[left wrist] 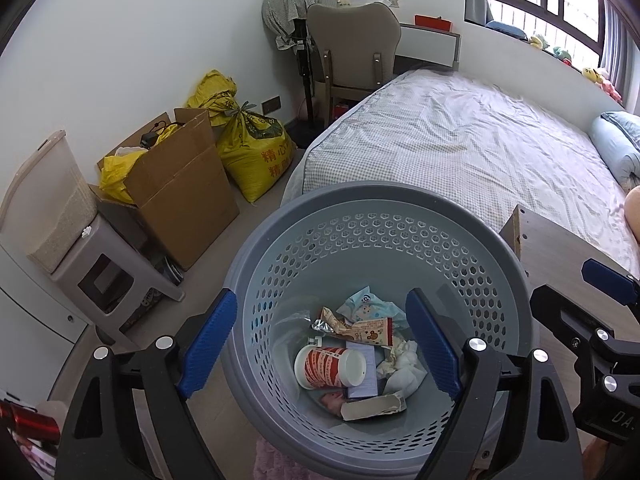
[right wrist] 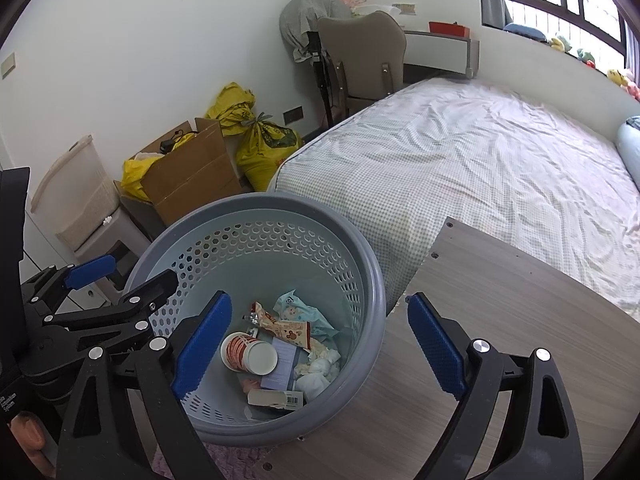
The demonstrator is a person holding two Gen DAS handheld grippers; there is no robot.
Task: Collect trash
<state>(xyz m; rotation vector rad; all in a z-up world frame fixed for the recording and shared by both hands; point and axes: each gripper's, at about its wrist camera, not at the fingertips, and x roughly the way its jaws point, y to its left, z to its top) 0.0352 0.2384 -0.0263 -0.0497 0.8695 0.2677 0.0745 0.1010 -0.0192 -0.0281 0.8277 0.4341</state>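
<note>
A grey perforated trash basket [left wrist: 380,196] stands on the floor by the bed; it also shows in the right wrist view [right wrist: 256,200]. Inside lie a red-and-white paper cup [left wrist: 330,368], snack wrappers [left wrist: 360,328], crumpled tissue [left wrist: 402,368], a small carton [left wrist: 372,406] and a notepad. My left gripper [left wrist: 324,340] hangs open and empty right above the basket's mouth. My right gripper [right wrist: 318,344] is open and empty over the basket's right rim and the wooden tabletop [right wrist: 500,280]. The left gripper shows at the left in the right wrist view [right wrist: 120,276].
A bed [left wrist: 460,140] with a checked sheet lies behind the basket. Cardboard box [left wrist: 180,184], yellow sacks [left wrist: 252,148], a plastic stool [left wrist: 108,276] with a bin on it stand along the left wall. A chair [left wrist: 352,52] and desk are at the back.
</note>
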